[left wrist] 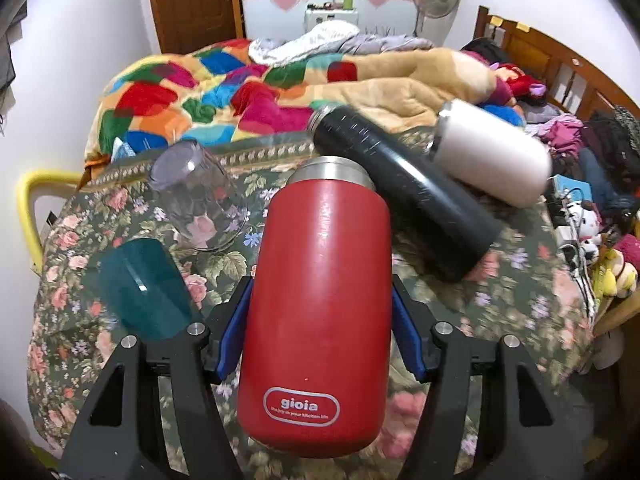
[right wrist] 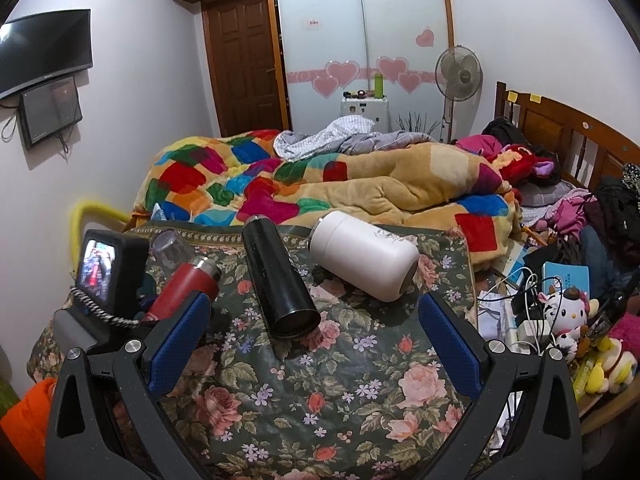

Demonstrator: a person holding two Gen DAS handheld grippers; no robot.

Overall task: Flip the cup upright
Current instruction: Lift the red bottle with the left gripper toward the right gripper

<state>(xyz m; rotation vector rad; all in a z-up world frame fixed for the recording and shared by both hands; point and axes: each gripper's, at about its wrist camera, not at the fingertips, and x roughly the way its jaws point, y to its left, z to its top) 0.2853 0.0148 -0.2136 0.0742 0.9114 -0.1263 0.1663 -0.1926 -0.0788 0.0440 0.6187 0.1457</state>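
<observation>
left tool [left wrist: 320,320] is gripping red cup [left wrist: 316,300] mid-body | right tool [right wrist: 316,336] is hanging open | cup: likely rigid, smooth, slippery; mid-body hold suits flipping

Even, soft indoor light, faint shadows. Fisheye bends the edges, corners black. Left view: black flask [left wrist: 404,196] motion-blurred; red flask [left wrist: 320,300] glints.

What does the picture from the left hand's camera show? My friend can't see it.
The left tongs grip a red gioia bottle above a flowery cloth. Around it lie a black bottle, a white bottle, a clear glass and a teal cup.
</observation>
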